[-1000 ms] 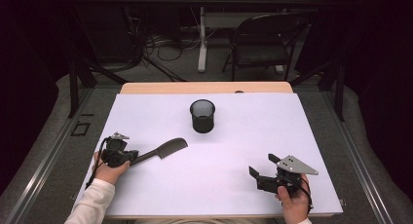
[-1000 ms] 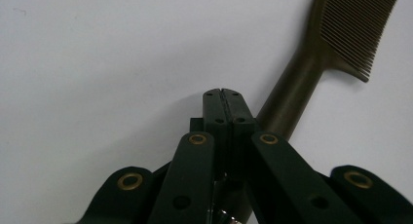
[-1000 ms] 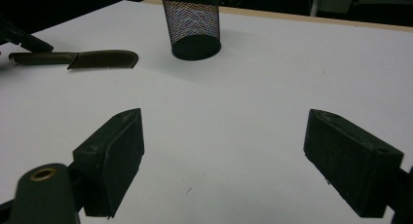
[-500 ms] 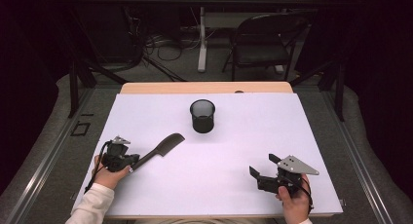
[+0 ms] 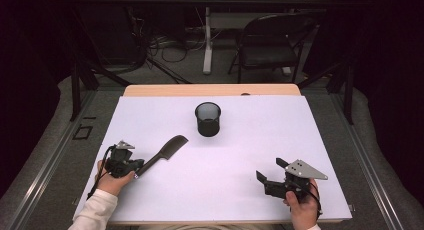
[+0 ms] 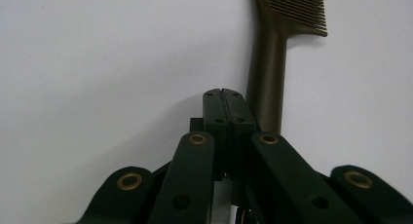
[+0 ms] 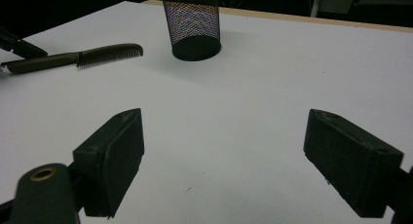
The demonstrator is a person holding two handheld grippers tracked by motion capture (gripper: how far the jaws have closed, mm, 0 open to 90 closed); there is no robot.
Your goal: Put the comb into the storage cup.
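Your left gripper [image 6: 225, 93] has its two black jaws pressed flat together, with just a thin seam running down between the tips and nothing caught in that seam. The dark brown comb [image 6: 272, 53] lies on the white table [image 6: 97, 63] just to the right of the closed tips as you look along them. Its handle runs alongside the right jaw and passes down behind the right-hand link of the gripper, so you cannot tell where the handle ends. The comb's teeth fan out to the right at the top edge.
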